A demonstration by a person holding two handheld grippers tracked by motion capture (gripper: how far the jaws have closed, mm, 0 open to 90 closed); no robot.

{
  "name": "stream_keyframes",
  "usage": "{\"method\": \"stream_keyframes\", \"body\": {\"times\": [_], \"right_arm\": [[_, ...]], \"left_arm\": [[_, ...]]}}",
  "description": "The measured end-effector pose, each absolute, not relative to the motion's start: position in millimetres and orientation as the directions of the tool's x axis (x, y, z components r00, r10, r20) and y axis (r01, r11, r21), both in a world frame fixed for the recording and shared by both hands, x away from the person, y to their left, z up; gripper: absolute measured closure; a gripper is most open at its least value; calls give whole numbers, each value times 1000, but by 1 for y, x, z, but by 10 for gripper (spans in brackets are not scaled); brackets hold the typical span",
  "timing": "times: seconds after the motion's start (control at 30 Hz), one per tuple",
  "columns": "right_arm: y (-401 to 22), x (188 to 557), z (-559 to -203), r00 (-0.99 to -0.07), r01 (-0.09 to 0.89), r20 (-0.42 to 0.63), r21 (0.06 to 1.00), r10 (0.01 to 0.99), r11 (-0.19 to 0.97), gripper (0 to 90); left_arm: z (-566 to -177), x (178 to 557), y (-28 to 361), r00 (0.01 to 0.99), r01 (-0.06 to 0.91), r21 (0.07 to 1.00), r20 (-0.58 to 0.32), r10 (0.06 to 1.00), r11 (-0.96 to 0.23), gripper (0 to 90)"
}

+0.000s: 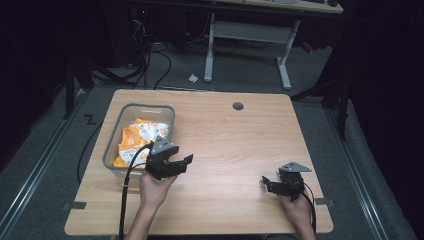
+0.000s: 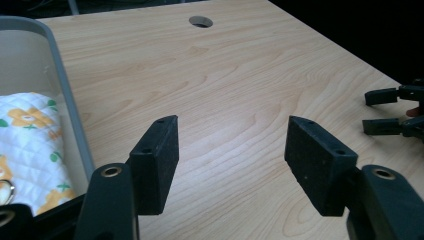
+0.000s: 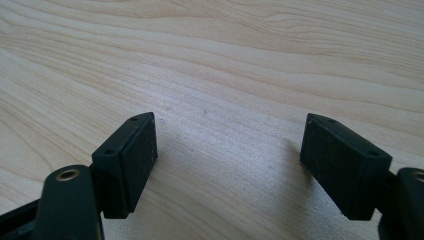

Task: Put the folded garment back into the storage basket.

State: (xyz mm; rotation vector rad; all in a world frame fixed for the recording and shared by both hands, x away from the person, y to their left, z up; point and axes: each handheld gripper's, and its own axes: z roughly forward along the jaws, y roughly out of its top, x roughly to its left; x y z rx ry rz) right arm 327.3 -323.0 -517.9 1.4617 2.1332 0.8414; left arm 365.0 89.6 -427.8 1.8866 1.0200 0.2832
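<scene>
A grey plastic basket (image 1: 114, 131) stands on the left part of the wooden table and holds a crumpled white and orange flowered cloth (image 1: 141, 135). My left gripper (image 1: 186, 162) hovers just right of the basket's near corner, open, with nothing between its jaws. In the left gripper view the basket wall (image 2: 70, 117) and the cloth (image 2: 27, 145) lie at the left, and my left gripper (image 2: 232, 150) points across bare wood. My right gripper (image 1: 266, 183) rests low near the table's front right, open and empty. In the right gripper view my right gripper (image 3: 230, 150) faces plain wood grain.
A round cable hole (image 1: 238, 106) sits near the table's far edge. The right gripper's fingers (image 2: 387, 110) show at the right edge of the left gripper view. Beyond the table stand a white desk frame (image 1: 247, 45) and floor cables (image 1: 150, 65). Metal rails run along both sides.
</scene>
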Motion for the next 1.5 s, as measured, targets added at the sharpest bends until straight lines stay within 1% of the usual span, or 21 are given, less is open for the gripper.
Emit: {"method": "stream_keyframes", "body": {"times": [0.43,0.5,0.57,1.17,1.5], "right_arm": [[-323,327,-518,-360,679,-4,684,933,265,231],[-323,327,-518,-360,679,-4,684,933,265,231],[-323,327,-518,-360,679,-4,684,933,265,231],[-323,327,-518,-361,679,-5,685,933,266,231],[-323,327,-518,-360,679,-4,684,933,265,231]], "left_arm": [[-439,362,82,638,543,806,-213,740,-236,388],[-441,361,82,638,546,804,-217,739,-235,388],[-444,360,81,638,555,802,-240,732,-221,389],[-470,355,61,655,579,772,-250,713,-261,387],[-481,355,51,661,573,762,-212,720,-301,385]]}}
